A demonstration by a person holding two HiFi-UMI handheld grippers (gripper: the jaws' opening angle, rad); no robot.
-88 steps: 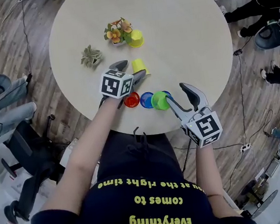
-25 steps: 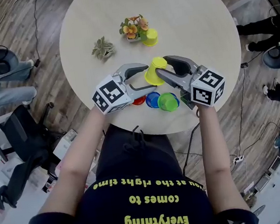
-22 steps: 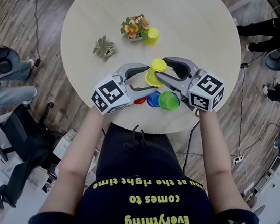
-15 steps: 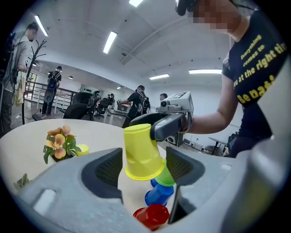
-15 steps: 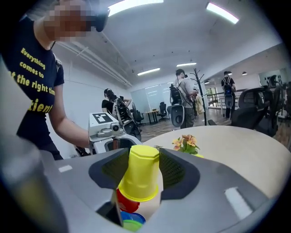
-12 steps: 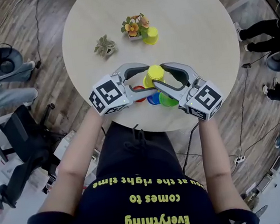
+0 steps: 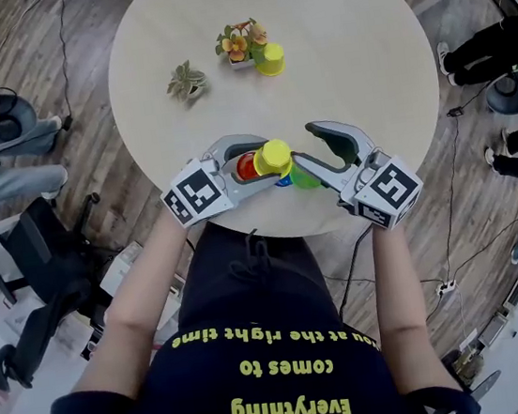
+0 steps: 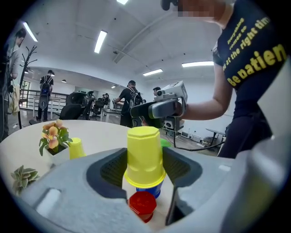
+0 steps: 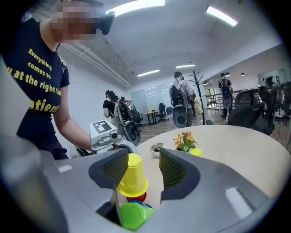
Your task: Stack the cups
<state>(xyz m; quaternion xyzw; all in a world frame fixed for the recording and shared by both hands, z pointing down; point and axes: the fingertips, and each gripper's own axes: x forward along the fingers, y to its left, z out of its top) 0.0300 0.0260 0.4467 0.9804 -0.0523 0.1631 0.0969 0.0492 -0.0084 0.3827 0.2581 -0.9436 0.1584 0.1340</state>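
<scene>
Two tools: left hand-held gripper [image 7: 259,161] just closed onto yellow cup [image 7: 273,156]; right hand-held gripper [image 7: 306,146] apart, empty.

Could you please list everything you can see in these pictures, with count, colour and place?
Table: one, beige, round, on a wooden floor.
Yellow cups: two; one upside down, held near the front edge, the other on the far side.
Red cup: one, near the front edge.
Green cup: one, right of the red.
Blue cup: one, between those two, mostly hidden.
Flowers: one pot, orange, beside the far yellow cup.
Small plant: one, green, left of the flowers.
Chairs: several, dark, on the floor.
Bystanders: several, in the background.
Left claw: one, grey, jaws just been closing, gripping the held yellow cup.
Right claw: one, grey, jaws apart above the green cup, gripping nothing.
</scene>
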